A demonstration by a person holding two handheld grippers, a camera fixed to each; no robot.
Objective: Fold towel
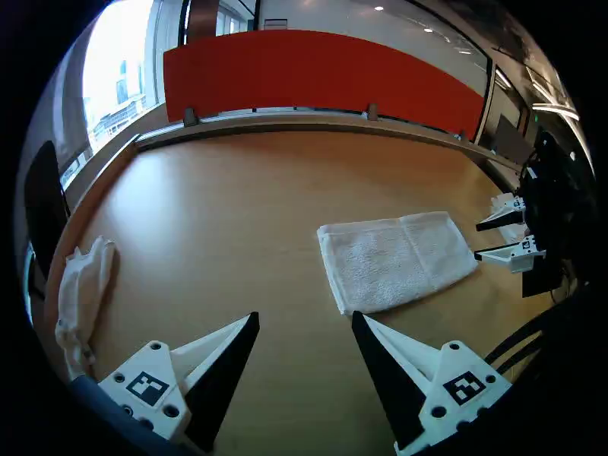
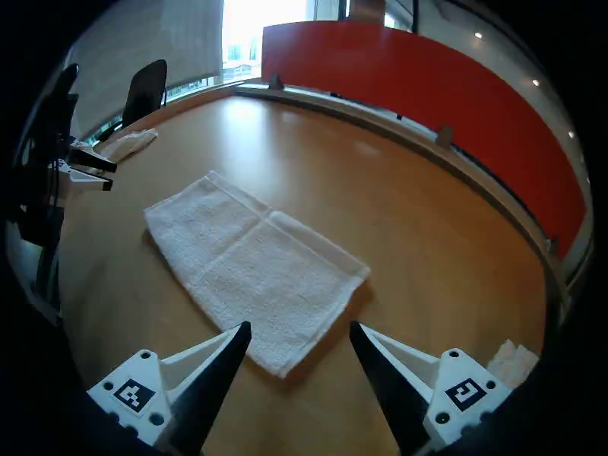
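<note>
Your left gripper (image 1: 304, 319) hangs over the table (image 1: 228, 197), fingers spread, holding nothing. The folded towel (image 1: 395, 262) lies flat ahead, its long axis running toward your right gripper (image 2: 298, 327) — likewise released, just short of the towel's near corner. A crumpled cloth (image 1: 83, 289) sits well left of the towel, and a red partition (image 1: 319, 72) stands beyond it.

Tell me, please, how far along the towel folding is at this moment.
Done: the white towel lies flat on the table, seemingly folded already, with a doubled edge. In hand: nothing; the left gripper and right gripper are both open, off the towel. Left: perhaps one more fold, and a crumpled cloth at the table edge looks unfolded.
</note>
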